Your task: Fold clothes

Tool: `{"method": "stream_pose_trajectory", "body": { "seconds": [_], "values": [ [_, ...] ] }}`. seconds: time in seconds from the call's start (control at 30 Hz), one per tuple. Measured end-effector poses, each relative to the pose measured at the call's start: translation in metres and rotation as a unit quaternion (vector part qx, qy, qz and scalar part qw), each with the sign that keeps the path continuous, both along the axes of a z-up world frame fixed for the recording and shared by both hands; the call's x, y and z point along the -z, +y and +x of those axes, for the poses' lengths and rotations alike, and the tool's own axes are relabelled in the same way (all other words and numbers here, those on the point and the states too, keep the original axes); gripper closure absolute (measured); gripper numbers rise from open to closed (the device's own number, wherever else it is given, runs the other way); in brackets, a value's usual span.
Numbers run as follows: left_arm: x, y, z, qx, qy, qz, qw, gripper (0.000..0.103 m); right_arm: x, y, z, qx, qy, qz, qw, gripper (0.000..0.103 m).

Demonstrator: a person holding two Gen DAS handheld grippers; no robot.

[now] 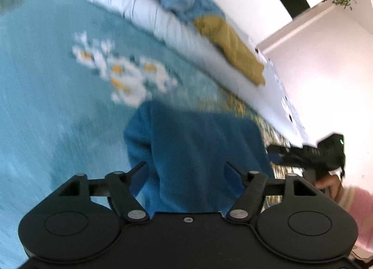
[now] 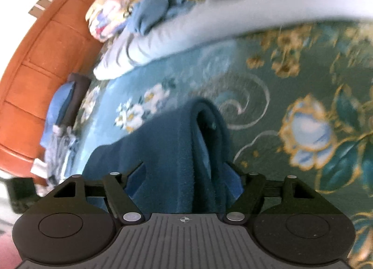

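Gaping wide, both the left gripper (image 1: 185, 168) and right gripper (image 2: 186, 168) straddle the dark blue garment (image 1: 198, 152) on the teal carpet (image 1: 46, 82); pads probably aren't pinching it, too blurry to be sure.

The left claw (image 1: 185, 168) stands spread above a dark blue garment (image 1: 198, 152) lying on the floral carpet (image 1: 58, 105).

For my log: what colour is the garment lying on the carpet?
Dark teal blue garment, clearest in the right wrist view.
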State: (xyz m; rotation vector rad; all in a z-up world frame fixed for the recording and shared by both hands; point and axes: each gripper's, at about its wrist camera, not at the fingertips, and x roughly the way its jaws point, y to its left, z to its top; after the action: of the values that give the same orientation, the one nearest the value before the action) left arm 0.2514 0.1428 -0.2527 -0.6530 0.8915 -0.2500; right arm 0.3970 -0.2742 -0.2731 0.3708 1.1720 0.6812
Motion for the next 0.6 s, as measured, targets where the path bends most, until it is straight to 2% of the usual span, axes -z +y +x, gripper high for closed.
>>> {"method": "stream_pose_trajectory", "body": {
  "seconds": [0.07,0.17,0.27,0.3,0.33,0.37,0.4,0.6],
  "values": [
    [-0.004,-0.002,0.011,0.001,-0.001,0.011,0.9999,0.033,-0.006,0.000,-0.002,0.006,-0.008,-0.003,1.000,0.027],
    [-0.003,-0.006,0.028,-0.001,0.005,0.015,0.9999,0.033,-0.004,0.000,0.000,0.019,0.003,0.000,1.000,0.031],
    [0.006,-0.009,0.037,-0.009,0.016,0.004,0.9998,0.035,0.003,0.004,0.005,0.021,0.020,0.002,1.000,0.045],
    [0.008,-0.010,0.038,-0.010,0.019,0.006,0.9998,0.038,0.005,0.007,0.006,0.019,0.022,0.003,1.000,0.055],
    [0.009,-0.011,0.038,-0.009,0.019,0.008,0.9997,0.039,0.006,0.008,0.006,0.017,0.023,0.006,1.000,0.060],
    [0.009,-0.012,0.038,-0.009,0.017,0.010,0.9998,0.044,0.006,0.008,0.006,0.015,0.022,0.008,1.000,0.061],
    [0.009,-0.012,0.036,-0.010,0.017,0.009,0.9998,0.048,0.005,0.007,0.005,0.012,0.020,0.008,1.000,0.067],
    [0.016,-0.008,0.019,-0.017,0.043,-0.023,0.9986,0.049,0.010,-0.008,-0.004,0.002,0.043,0.034,0.999,0.069]
  ]
}}
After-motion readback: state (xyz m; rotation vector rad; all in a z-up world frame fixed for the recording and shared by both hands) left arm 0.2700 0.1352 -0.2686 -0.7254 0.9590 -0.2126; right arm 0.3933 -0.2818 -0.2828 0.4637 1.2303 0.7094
